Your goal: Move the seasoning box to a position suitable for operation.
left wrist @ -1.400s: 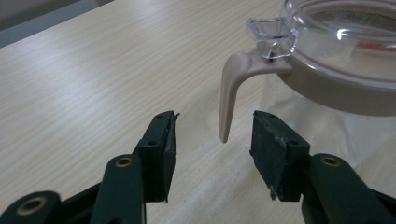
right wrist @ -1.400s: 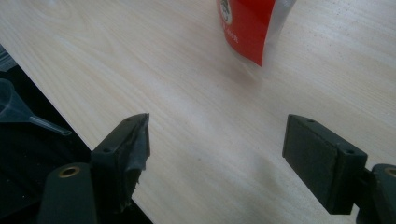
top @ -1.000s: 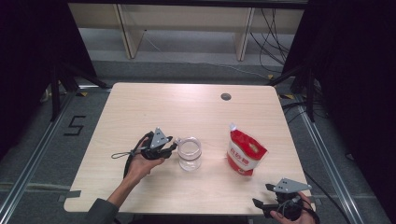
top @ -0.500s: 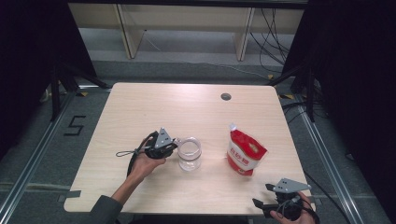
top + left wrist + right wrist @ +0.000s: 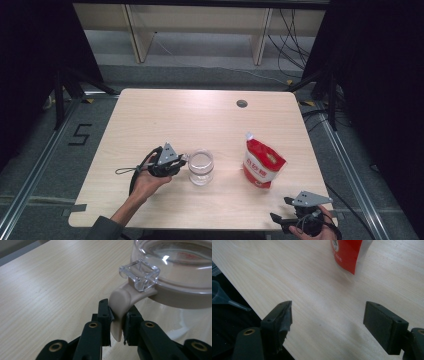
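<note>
We have the left tongs [image 5: 117,322] clamped on the beige tab [image 5: 119,312] that hangs off the jar [image 5: 201,166], and their jaws have just been closing in, with that tab now pinched between the pads. From the high view the jar stands upright near the middle of the tabletop [image 5: 200,120], just to the right of the left tongs [image 5: 172,164], so the grip sits on the jar's left flank and the tab's long axis runs downward between the jaws. Above it we see a clear latch [image 5: 139,273] on the lid [image 5: 175,262], and a beige band under the rim; our guess is that this tab works the lid's catch, though the close view is too tight to be sure. The jar looks empty, clear glass right through, as far as we can tell. Over to the right stands the red pouch [image 5: 262,162], spout up, well apart from the jar. The right tongs [image 5: 328,325] hang spread wide and empty at the near right corner [image 5: 300,217], pointing toward the pouch [image 5: 347,253], so the right hand is the nearer one for that. A clear funnel [image 5: 219,296] sits off the tabletop's edge.
</note>
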